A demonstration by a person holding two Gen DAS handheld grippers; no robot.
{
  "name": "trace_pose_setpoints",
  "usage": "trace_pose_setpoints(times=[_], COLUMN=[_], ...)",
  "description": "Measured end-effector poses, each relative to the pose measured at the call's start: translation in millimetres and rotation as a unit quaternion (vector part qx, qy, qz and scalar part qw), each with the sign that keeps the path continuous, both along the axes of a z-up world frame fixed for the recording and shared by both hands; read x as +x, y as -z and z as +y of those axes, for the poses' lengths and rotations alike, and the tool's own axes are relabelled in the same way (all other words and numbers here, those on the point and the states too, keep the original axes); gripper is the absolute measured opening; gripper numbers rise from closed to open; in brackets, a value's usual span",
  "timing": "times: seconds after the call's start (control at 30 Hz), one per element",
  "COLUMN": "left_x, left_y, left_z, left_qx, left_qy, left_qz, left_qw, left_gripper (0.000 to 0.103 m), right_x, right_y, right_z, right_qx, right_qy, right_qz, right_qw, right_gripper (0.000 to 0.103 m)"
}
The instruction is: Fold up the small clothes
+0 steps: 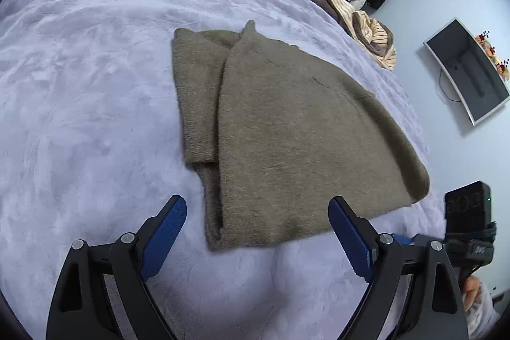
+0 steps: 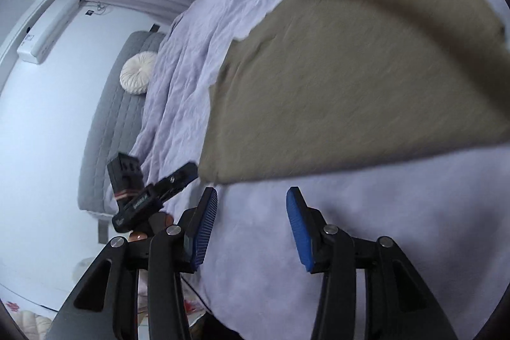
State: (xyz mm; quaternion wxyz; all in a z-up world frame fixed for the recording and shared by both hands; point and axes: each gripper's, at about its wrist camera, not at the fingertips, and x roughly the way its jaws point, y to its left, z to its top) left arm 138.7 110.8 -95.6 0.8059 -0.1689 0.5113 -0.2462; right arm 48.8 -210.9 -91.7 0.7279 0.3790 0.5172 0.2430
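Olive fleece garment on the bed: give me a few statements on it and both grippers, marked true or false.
1. The olive fleece garment lies folded on the lavender blanket. True.
2. The left gripper is clamped on the garment. False: its jaws stand wide open, nothing pressed between them.
3. The right gripper holds a corner of it. False: its jaws are apart over bare blanket, short of the garment.
4. A pile of striped and brown clothes lies at the bed's far edge. True.
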Motion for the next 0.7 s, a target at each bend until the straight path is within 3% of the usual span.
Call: trace_pose_setpoints(times=[0.1, 0.13, 0.17, 0.23, 0.27, 0.3, 0.33, 0.4, 0.47, 0.6, 0.7], left_x=[3, 5, 8, 14, 15, 12, 7, -5, -13, -15, -23], left_y=[0, 3, 8, 21, 21, 14, 4, -13, -16, 23, 32], left_z=[-11, -18, -23, -26, -24, -20, -16, -9, -3, -11, 0], left_qx=[0.000, 0.011, 0.026, 0.047, 0.035, 0.021, 0.011, 0.003, -0.011, 0.031, 0.010], left_qy=[0.030, 0.044, 0.056, 0.059, 0.053, 0.048, 0.046, 0.045, 0.051, 0.053, 0.027], left_qz=[-0.001, 0.005, 0.017, 0.046, 0.047, 0.038, 0.022, -0.012, -0.017, 0.020, 0.026], left_qw=[0.9996, 0.9989, 0.9980, 0.9961, 0.9968, 0.9979, 0.9986, 0.9989, 0.9985, 0.9979, 0.9992], left_gripper=[0.089, 0.070, 0.039, 0.007, 0.007, 0.007, 0.007, 0.007, 0.007, 0.007, 0.007], right_x=[11, 17, 23, 33, 40, 46, 52, 53, 46, 40, 36], right_y=[27, 35, 44, 55, 58, 59, 54, 30, 11, 43, 60], right_z=[27, 29, 29, 27, 26, 27, 29, 31, 31, 30, 30], right_qx=[0.006, 0.024, 0.046, 0.078, 0.085, 0.078, 0.064, 0.045, 0.010, -0.017, -0.008], right_qy=[0.034, 0.056, 0.086, 0.138, 0.155, 0.158, 0.153, 0.123, 0.088, 0.071, 0.075], right_qz=[0.029, 0.038, 0.044, 0.052, 0.062, 0.070, 0.071, 0.026, -0.008, 0.040, 0.048], right_qw=[0.999, 0.997, 0.994, 0.986, 0.982, 0.982, 0.984, 0.991, 0.996, 0.997, 0.996], right_gripper=[0.050, 0.050, 0.050, 0.050, 0.036, 0.008, 0.008, 0.008, 0.008, 0.007, 0.007])
